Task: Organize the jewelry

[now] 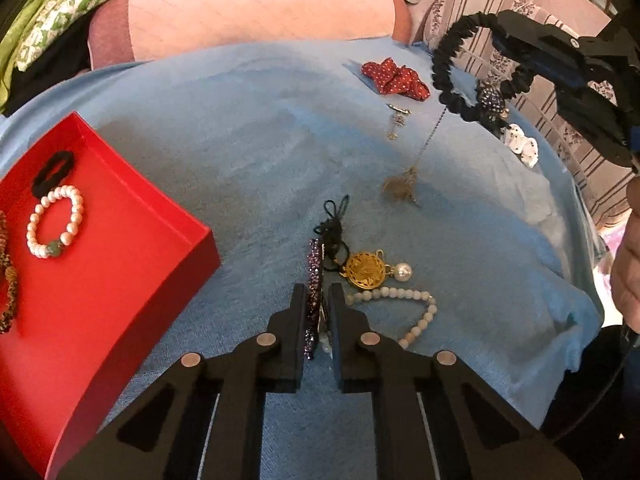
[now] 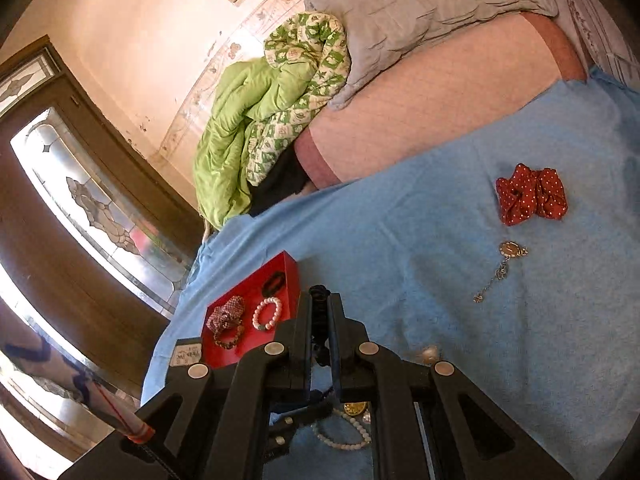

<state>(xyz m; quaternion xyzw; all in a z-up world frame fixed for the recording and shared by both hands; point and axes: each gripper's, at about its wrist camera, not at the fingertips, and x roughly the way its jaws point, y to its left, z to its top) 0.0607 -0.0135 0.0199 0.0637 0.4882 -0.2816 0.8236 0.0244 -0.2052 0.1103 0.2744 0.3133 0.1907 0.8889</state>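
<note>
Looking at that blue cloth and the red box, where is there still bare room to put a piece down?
Bare cloth lies between the red box and the red dotted scrunchie. The box's near half, below the pearl bracelet, is also free. It is crowded around the left gripper: purple clip, gold pendant, white bead strand.

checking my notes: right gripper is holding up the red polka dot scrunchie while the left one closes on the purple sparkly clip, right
Not quite. The right gripper holds up the black ruffled headband, as the left wrist view shows; the red polka dot scrunchie lies on the blue cloth. The rest stands: the left gripper is shut on the purple sparkly clip.
</note>
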